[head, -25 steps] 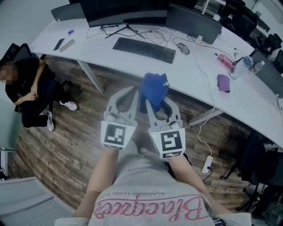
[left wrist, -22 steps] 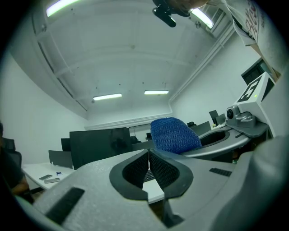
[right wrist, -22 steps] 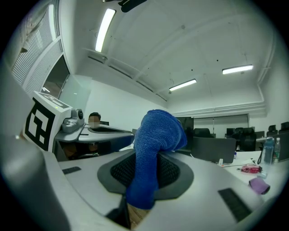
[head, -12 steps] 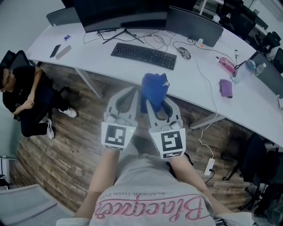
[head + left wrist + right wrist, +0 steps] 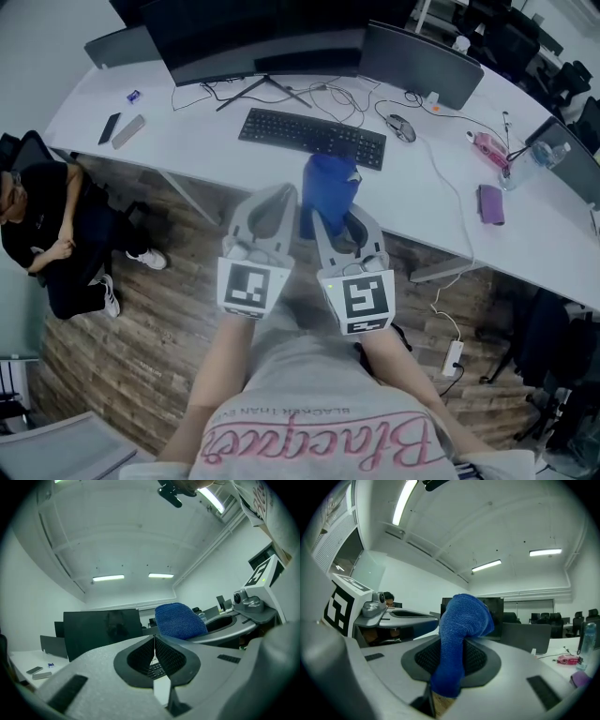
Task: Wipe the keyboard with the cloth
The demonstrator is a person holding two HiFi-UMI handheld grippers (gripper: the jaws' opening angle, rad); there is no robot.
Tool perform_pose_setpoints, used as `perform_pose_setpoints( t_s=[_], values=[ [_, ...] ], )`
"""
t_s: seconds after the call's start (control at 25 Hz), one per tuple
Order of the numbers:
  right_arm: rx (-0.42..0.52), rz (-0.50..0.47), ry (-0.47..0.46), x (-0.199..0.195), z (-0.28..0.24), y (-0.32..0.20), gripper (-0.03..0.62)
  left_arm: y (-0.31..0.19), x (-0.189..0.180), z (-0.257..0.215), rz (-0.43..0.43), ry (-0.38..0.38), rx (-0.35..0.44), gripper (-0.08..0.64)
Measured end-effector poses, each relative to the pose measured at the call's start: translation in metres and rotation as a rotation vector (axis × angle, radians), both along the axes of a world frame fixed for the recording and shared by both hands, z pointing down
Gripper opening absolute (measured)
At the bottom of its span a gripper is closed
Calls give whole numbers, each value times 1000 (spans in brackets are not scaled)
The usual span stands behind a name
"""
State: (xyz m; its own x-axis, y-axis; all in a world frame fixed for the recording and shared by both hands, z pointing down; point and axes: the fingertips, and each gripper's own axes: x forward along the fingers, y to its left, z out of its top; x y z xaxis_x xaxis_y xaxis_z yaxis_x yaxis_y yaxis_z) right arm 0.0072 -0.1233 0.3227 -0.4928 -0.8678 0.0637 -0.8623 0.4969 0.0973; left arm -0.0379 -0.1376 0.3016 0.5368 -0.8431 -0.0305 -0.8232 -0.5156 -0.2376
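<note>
I am holding the blue cloth [image 5: 328, 181] clamped in my right gripper [image 5: 330, 214], up in the air at the front edge of the desk [image 5: 187, 127]. It is hanging near the keyboard [image 5: 312, 138] but not touching it. My left gripper [image 5: 279, 199] is pressed closed on nothing. I am judging this as the approach: next I am needing to reach forward and lower the cloth onto the keys.
</note>
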Motion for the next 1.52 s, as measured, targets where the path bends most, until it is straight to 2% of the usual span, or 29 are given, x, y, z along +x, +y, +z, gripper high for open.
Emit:
perform_pose_setpoints(
  t_s=[0.44, 0.8, 1.0, 1.24, 1.52],
  values=[
    [-26, 33, 24, -66, 0, -87, 89, -89, -65, 0, 37, 7, -13, 6],
    [-66, 62, -1, -118, 11, -153, 89, -158, -116, 11, 74, 1, -39, 6],
    [-42, 76, 38, -136, 10, -177, 89, -185, -133, 18, 86, 8, -54, 6],
    [-43, 57, 87, -142, 16, -192, 89, -207, -138, 25, 74, 60, -80, 6],
    [-51, 38, 89, -124, 17, -214, 89, -227, -128, 32, 33, 49, -81, 6]
  ],
)
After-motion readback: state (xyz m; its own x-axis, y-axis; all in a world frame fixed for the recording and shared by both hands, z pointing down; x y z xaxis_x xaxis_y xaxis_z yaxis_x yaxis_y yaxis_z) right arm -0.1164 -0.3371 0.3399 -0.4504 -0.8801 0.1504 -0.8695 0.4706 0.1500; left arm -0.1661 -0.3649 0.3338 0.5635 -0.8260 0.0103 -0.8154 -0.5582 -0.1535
